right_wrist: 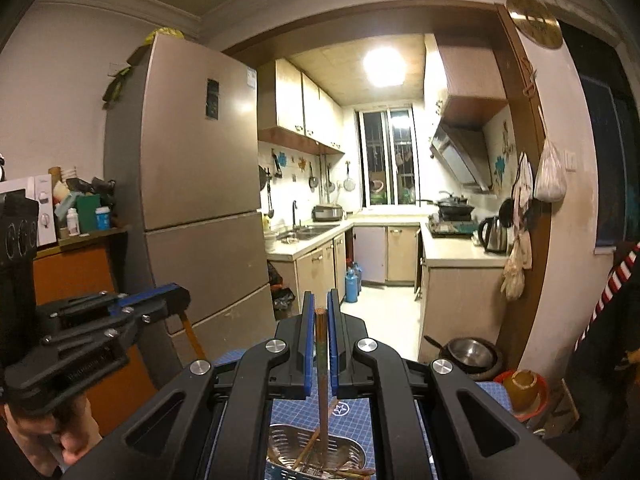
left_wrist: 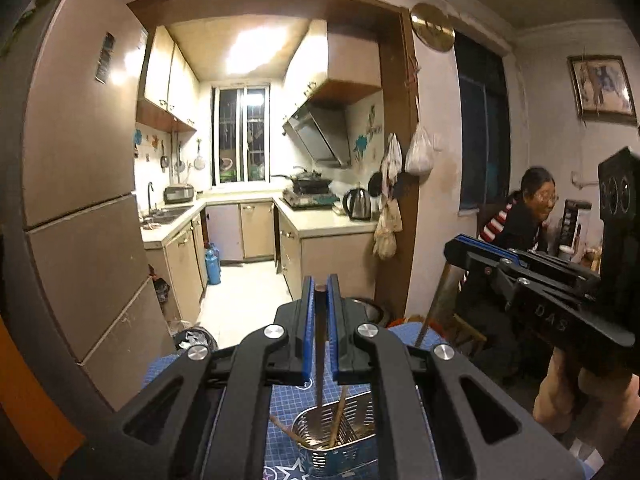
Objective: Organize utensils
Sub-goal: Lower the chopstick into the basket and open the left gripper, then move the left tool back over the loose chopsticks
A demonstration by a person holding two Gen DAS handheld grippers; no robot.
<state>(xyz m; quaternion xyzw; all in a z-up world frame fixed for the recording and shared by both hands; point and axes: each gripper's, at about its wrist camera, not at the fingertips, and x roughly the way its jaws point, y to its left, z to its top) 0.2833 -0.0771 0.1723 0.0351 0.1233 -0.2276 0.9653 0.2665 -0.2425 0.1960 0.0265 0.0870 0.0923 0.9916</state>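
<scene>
Brown wooden chopstick (left_wrist: pixel 320 344) clamped upright in each closed hand-held gripper (left_wrist: pixel 320 292), above perforated steel basket (left_wrist: pixel 340 436).

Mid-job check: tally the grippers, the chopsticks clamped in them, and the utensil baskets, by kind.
Grippers: 2, left gripper and right gripper, both shut.
Clamped chopsticks: 2, left chopstick and right chopstick.
Metal basket: 1.
Total: 5; loose sticks in the basket uncountable.
</scene>
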